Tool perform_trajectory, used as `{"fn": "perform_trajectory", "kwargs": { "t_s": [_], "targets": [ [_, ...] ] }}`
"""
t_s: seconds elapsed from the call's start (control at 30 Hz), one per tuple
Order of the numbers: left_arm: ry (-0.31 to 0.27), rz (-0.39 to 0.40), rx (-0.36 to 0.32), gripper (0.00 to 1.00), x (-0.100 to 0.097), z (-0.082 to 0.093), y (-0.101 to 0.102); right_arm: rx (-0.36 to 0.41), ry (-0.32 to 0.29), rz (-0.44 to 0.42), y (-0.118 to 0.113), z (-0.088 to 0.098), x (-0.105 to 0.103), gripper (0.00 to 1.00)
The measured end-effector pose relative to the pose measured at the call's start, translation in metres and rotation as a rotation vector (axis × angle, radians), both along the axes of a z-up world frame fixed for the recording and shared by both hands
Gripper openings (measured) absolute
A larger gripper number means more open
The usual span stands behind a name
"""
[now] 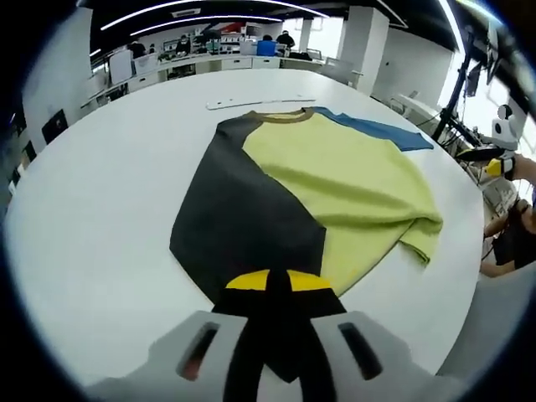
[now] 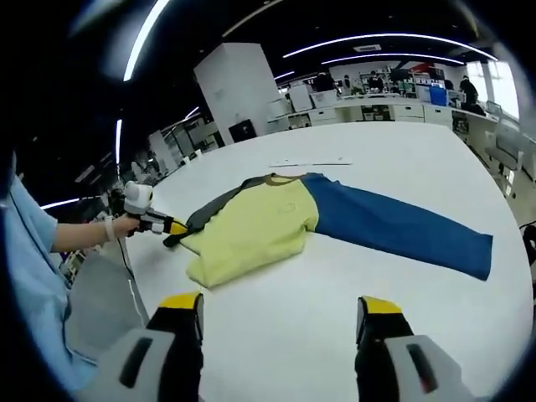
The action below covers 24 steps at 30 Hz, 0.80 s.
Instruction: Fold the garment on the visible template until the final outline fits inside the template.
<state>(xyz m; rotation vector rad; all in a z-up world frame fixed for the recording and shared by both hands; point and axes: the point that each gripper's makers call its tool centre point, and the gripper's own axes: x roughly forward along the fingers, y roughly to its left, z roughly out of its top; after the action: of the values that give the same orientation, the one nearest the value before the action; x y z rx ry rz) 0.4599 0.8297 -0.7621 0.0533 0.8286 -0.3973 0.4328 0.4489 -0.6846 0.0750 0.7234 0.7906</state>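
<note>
Black sleeve point(image 1: 247, 222) is being pinched tight by the left gripper point(image 1: 278, 283), likely for folding inward; right gripper point(image 2: 283, 306) is hovering released near the shirt point(image 2: 251, 226).

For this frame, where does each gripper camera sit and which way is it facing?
Left gripper view: low at the garment's black sleeve end, looking along the garment toward its collar; its own left gripper is shut on the black sleeve.
Right gripper view: back from the table edge, facing the garment from the other side; its own right gripper is open, and the person's hand shows.
Shared: the garment, the table, and the white strip beyond the collar.
</note>
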Motion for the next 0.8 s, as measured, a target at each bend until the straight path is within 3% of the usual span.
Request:
{"fn": "perform_trajectory", "kwargs": {
  "t_s": [0.23,0.43,0.63,0.8],
  "targets": [
    [0.009,0.012,-0.008,0.00,0.000,-0.003,0.003,0.001,0.001,0.000,0.001,-0.001,-0.001,0.74],
    [0.007,0.038,-0.060,0.00,-0.001,0.005,0.003,0.006,0.005,0.002,0.003,-0.002,-0.003,0.74],
    [-0.030,0.042,-0.089,0.00,-0.001,0.022,0.007,0.009,0.008,0.004,0.006,-0.002,-0.004,0.74],
    [-0.090,0.072,-0.121,0.00,0.002,0.049,0.025,0.005,0.009,0.013,0.008,-0.002,-0.003,0.74]
  ]
}}
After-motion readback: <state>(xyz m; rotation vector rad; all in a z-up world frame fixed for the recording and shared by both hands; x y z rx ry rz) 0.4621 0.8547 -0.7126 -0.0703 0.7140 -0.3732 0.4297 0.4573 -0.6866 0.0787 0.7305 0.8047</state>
